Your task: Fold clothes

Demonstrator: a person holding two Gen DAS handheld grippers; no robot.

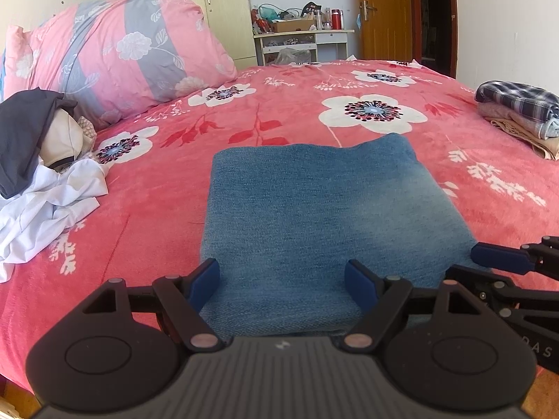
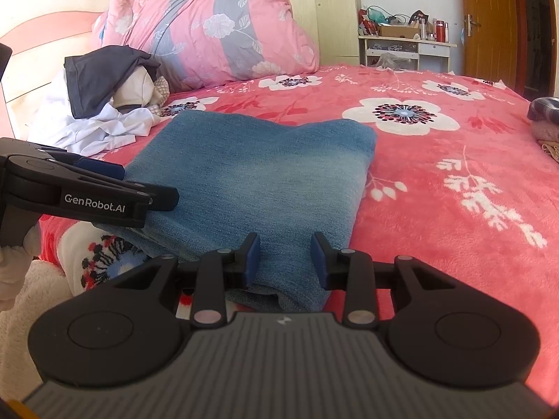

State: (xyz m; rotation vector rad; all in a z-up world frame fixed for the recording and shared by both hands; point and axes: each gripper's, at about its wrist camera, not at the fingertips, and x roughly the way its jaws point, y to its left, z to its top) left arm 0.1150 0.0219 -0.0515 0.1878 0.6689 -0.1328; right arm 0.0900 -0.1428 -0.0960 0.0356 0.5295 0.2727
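A folded blue denim garment (image 1: 314, 216) lies flat on the red floral bedspread (image 1: 167, 188); it also shows in the right wrist view (image 2: 258, 181). My left gripper (image 1: 281, 281) is open, its jaws straddling the garment's near edge. My right gripper (image 2: 285, 256) is open over the garment's near right corner, and its fingers (image 1: 496, 256) show at the right edge of the left wrist view. The left gripper's body (image 2: 87, 192) shows at the left of the right wrist view.
A heap of unfolded clothes, white (image 1: 45, 206) and dark grey (image 1: 24, 132), lies at the left by a pink floral pillow (image 1: 115, 49). A stack of folded clothes (image 1: 520, 115) sits at the far right. A cluttered white desk (image 1: 300, 38) and a wooden door (image 1: 384, 10) stand beyond the bed.
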